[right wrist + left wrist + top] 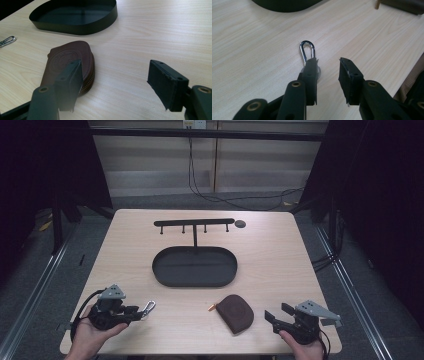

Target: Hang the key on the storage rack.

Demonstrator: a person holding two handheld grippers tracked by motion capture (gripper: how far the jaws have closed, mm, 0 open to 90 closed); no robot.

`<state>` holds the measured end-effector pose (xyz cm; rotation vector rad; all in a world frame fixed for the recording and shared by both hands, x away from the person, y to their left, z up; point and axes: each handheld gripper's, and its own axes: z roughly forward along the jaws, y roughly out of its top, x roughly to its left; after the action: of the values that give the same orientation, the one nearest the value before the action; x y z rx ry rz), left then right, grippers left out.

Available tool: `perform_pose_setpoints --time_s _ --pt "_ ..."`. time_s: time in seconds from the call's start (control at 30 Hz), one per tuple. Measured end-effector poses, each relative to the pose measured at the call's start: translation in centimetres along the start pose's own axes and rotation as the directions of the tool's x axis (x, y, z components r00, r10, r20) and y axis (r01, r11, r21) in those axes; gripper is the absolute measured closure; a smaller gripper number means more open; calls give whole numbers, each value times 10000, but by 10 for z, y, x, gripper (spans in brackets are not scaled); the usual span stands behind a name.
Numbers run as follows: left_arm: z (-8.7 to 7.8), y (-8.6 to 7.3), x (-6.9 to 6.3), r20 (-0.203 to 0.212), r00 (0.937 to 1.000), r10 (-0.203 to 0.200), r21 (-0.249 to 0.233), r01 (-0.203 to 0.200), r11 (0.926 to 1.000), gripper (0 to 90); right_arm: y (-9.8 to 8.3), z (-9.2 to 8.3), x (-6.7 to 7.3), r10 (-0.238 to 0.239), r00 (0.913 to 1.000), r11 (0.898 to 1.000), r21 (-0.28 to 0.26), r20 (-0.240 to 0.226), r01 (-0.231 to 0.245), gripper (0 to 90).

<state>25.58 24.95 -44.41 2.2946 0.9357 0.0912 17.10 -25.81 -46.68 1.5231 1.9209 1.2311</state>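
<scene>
A silver carabiner (pixel 148 308) lies flat on the wooden table near the front left. My left gripper (pixel 137 310) rests right at it, jaws open. In the left gripper view the carabiner (pixel 307 50) pokes out from under the tip of the left jaw, not in the gap of my left gripper (pixel 328 61). A brown zipped leather pouch (pixel 237 312) lies front centre. My right gripper (pixel 277 312) sits just right of it, open. In the right gripper view the pouch (pixel 70 58) lies beside and behind the left jaw, and the gap of my right gripper (pixel 115 65) holds bare table.
A black oval tray (pixel 194 285) sits mid-table, its wall (pixel 82 27) beyond the pouch. Behind it stands a black rack (pixel 194 223) with several hooks, and a small dark disc (pixel 240 224) lies to its right. The carabiner (pixel 7 40) shows at far left.
</scene>
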Motion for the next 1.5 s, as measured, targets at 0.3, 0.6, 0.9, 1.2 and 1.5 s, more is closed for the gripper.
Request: perform_pose_setpoints --time_s 0.3,0.6,0.9,1.2,1.5 --pt "12 12 4 -33 9996 292 1039 -287 9942 718 0 2 0 -27 10000 9998 210 -73 29 278" --pt "22 17 6 -140 9992 369 1798 -338 9831 725 0 3 1 -72 9999 9996 281 -132 75 277" --pt "31 16 7 -298 9985 450 2116 -377 9766 693 0 4 1 -62 9998 9996 283 -166 67 277" --pt "38 17 8 -409 9983 419 2492 -304 9680 687 0 4 1 -54 9998 9996 287 -193 59 276" --pt "41 24 8 -484 9977 484 3053 -313 9518 695 0 4 1 -47 9998 9996 282 -206 53 275"
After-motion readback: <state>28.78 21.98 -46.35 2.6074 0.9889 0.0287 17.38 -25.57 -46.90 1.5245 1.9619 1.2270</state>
